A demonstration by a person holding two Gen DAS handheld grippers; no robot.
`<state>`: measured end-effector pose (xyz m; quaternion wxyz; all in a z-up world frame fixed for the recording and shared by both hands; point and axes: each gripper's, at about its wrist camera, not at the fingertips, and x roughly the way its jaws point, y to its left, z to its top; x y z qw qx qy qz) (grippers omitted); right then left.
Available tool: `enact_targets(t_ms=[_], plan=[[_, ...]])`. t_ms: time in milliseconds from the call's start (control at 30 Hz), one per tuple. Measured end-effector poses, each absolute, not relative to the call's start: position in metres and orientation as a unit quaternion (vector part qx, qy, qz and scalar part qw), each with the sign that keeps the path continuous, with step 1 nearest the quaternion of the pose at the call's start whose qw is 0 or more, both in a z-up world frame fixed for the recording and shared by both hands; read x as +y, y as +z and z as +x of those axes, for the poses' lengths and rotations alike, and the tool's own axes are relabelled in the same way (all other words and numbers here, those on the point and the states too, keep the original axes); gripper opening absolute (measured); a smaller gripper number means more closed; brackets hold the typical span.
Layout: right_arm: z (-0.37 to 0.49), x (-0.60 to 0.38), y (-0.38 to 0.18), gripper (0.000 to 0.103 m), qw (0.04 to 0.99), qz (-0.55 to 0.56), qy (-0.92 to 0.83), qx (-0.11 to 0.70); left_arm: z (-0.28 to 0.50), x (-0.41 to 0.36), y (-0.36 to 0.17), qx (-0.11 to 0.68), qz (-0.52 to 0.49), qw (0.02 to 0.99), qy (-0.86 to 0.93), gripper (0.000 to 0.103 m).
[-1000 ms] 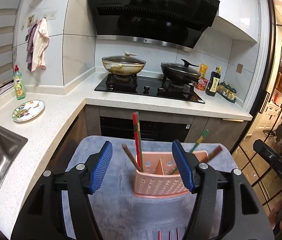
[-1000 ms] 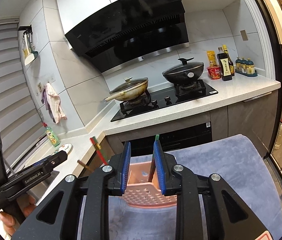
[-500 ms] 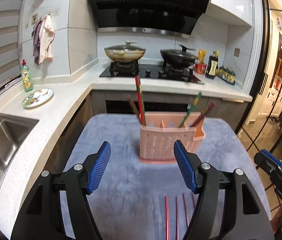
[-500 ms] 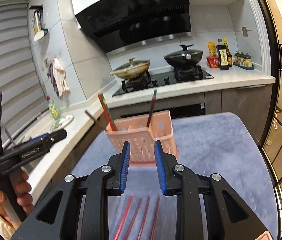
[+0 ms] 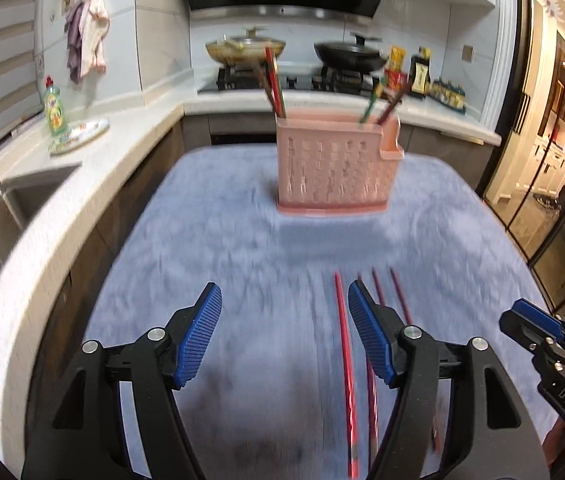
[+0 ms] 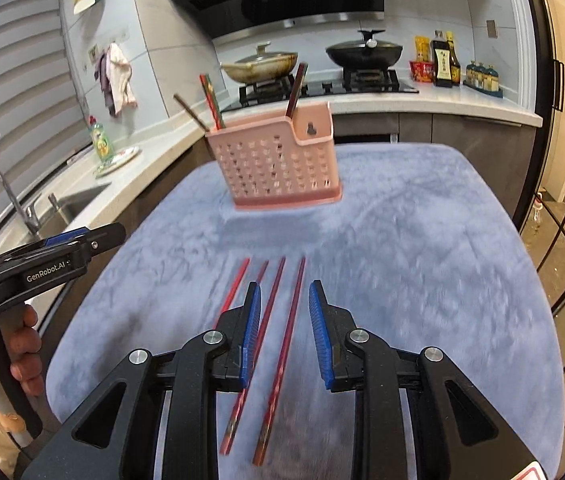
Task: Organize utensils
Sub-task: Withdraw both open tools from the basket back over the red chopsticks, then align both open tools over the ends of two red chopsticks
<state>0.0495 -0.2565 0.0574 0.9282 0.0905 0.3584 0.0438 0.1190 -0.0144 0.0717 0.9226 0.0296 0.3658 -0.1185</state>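
Note:
A pink perforated utensil holder (image 5: 332,168) stands at the far middle of a blue-grey mat (image 5: 222,248); it also shows in the right wrist view (image 6: 278,164). Several chopsticks stand in it. Several red chopsticks (image 6: 278,320) lie side by side on the mat nearer me, also in the left wrist view (image 5: 344,356). My left gripper (image 5: 284,336) is open and empty, just left of them. My right gripper (image 6: 284,330) is open and empty, low over them, with two chopsticks between its fingers.
A white counter (image 5: 94,160) with a sink (image 5: 14,200), a soap bottle (image 5: 53,108) and a plate (image 5: 80,132) runs along the left. A hob with two pans (image 6: 306,64) and sauce bottles (image 6: 444,62) stands behind. Glass doors are on the right.
Both grippers have pulled back from the pink holder and lowered toward the near mat. The right gripper's fingers have opened wider. The loose red chopsticks have come into view beneath them.

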Motion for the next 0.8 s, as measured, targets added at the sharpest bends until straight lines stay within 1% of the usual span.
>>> enact_targets(t_ms=[267,400,733,800], plan=[[0.030,-0.238,0.012,0.025,0.907,0.088,0.056,0.409,0.092,-0.013,0.022,0.426,0.036,0.896,-0.122,0.063],[0.025,-0.232,-0.003,0.025,0.898,0.086,0.059,0.427,0.081,-0.013,0.005,0.442,0.037,0.887,-0.125,0.063],[0.017,-0.226,-0.026,0.025,0.886,0.084,0.063,0.452,0.069,-0.020,-0.016,0.467,0.040,0.872,-0.139,0.063],[0.017,-0.223,-0.029,0.025,0.884,0.081,0.064,0.456,0.065,-0.022,-0.019,0.470,0.044,0.870,-0.143,0.066]])
